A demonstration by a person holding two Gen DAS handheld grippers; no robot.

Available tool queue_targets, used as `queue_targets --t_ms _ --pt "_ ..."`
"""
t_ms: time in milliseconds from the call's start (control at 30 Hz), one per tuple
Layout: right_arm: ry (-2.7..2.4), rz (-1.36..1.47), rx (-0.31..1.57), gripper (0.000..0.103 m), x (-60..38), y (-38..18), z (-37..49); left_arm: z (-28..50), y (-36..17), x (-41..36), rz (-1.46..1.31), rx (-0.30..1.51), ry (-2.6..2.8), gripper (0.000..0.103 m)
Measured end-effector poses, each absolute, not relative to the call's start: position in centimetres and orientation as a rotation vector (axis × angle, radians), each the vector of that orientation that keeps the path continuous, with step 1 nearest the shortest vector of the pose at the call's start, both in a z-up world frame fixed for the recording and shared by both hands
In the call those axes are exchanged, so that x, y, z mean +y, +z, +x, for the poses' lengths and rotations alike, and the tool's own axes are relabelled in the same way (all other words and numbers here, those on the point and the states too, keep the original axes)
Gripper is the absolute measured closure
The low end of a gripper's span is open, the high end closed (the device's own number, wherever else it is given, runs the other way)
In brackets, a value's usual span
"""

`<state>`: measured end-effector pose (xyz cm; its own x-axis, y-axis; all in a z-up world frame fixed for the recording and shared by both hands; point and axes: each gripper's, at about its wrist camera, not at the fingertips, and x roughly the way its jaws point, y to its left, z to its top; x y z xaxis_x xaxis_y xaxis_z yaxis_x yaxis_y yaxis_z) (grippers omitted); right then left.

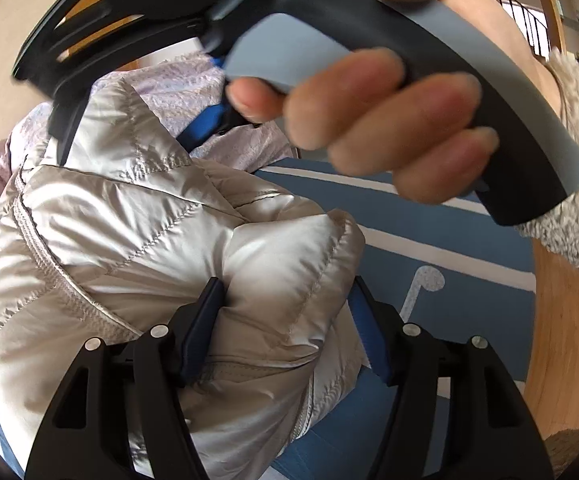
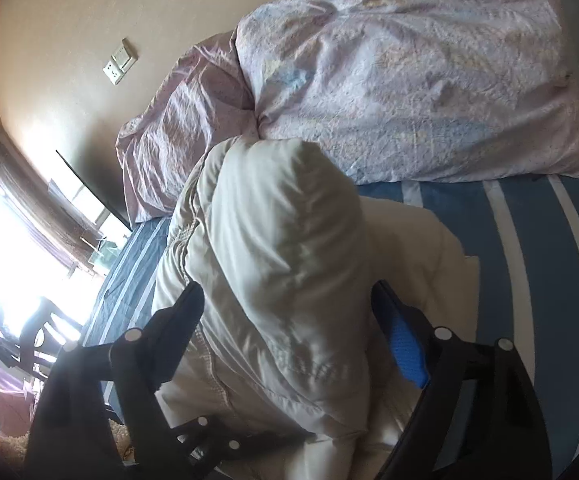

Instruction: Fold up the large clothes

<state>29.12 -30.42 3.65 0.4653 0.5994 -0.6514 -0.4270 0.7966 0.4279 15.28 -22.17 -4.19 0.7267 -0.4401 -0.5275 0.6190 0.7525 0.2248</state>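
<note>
Fold | my left gripper (image 1: 285,320) clamps the puffy silver-beige quilted down jacket (image 1: 149,232) to bunch it | my right gripper (image 2: 289,320) straddles its bulge, jaws apart, ready to pin it on the blue white-striped bedsheet (image 2: 529,280).

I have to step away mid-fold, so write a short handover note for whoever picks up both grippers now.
Left gripper: jaws around a bunched fold of the shiny beige quilted down jacket; the pads seem to press on it.
Right gripper: jaws straddle a puffy jacket fold, not clearly pinching; the person's hand holds its handle.
Jacket lies heaped on the blue white-striped bedsheet, next to the crumpled lilac duvet.
Done: jacket gathered into a rough bundle.
Left: probably flatten, finish the folds, release.
</note>
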Motion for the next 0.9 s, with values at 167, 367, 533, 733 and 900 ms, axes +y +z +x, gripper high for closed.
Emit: queue_targets --t_ms 167,367,533,733,900 --pt "0.612 0.248 0.885 0.076 -31.4 3.2 28.9 14.8 -4.7 -23.0 0.441 0.467 -0.594 0.038" --pt "0.579 0.296 0.894 0.086 -33.2 2.1 29.3 13.0 -3.4 -22.4 0.489 0.451 -0.612 0.038" --pt "0.565 0.354 0.895 0.086 -34.9 0.6 29.4 10.9 0.6 -17.5 0.402 0.451 -0.622 0.03" --pt "0.562 0.404 0.893 0.085 -35.6 -1.4 29.4 15.0 6.6 -9.4 0.152 0.424 -0.484 0.021" --pt "0.535 0.414 0.891 0.085 -35.7 -2.2 29.4 21.1 6.8 -7.5 0.098 0.536 -0.376 0.021"
